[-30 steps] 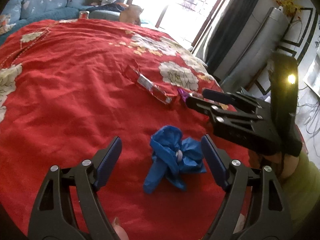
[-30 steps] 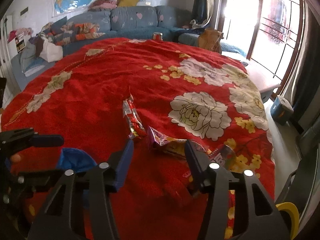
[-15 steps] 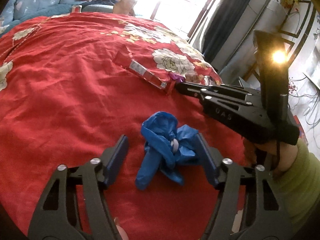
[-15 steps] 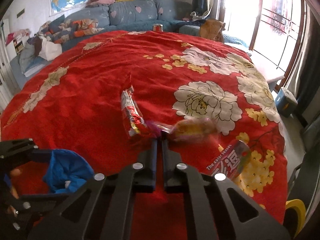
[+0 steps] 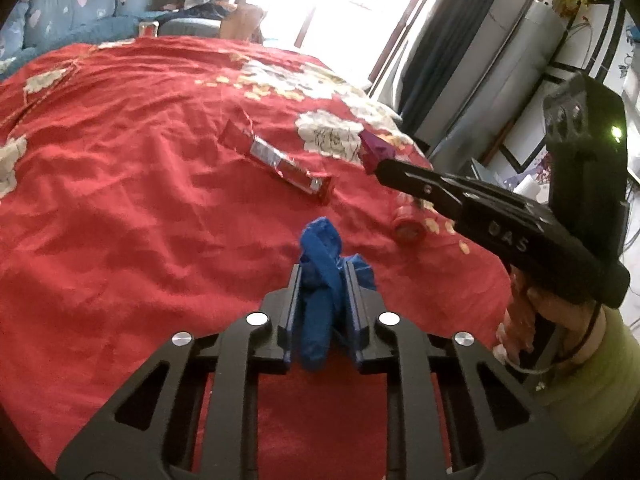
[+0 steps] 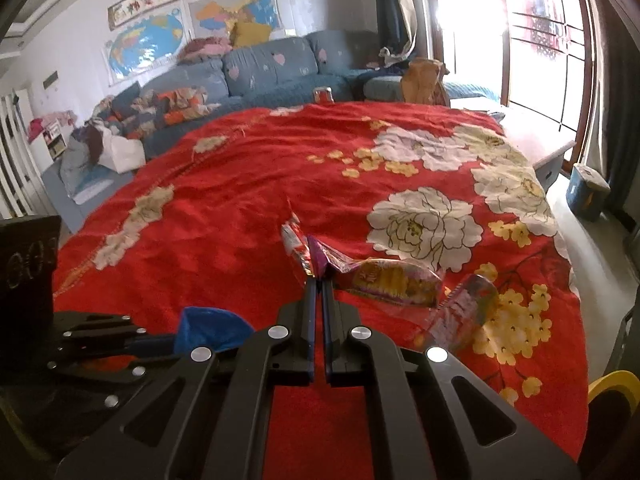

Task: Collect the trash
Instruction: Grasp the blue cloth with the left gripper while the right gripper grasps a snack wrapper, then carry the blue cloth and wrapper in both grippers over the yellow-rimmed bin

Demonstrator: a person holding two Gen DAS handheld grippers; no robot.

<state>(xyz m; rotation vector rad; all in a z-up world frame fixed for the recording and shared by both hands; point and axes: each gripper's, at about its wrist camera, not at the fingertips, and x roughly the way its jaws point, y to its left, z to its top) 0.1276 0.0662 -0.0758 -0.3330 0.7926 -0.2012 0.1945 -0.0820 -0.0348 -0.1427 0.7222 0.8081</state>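
The left tool point(image 5: 320, 280) is clenched on the blue glove point(image 5: 320, 264), a soft, light wad bunched between its pads just above the red cloth point(image 5: 120, 220); take it mid-bundle. The right tool point(image 6: 319, 284) pinches the purple end of the wrapper point(image 6: 384, 282), a thin, slippery film likely to slide out unless gripped at its crimped edge.
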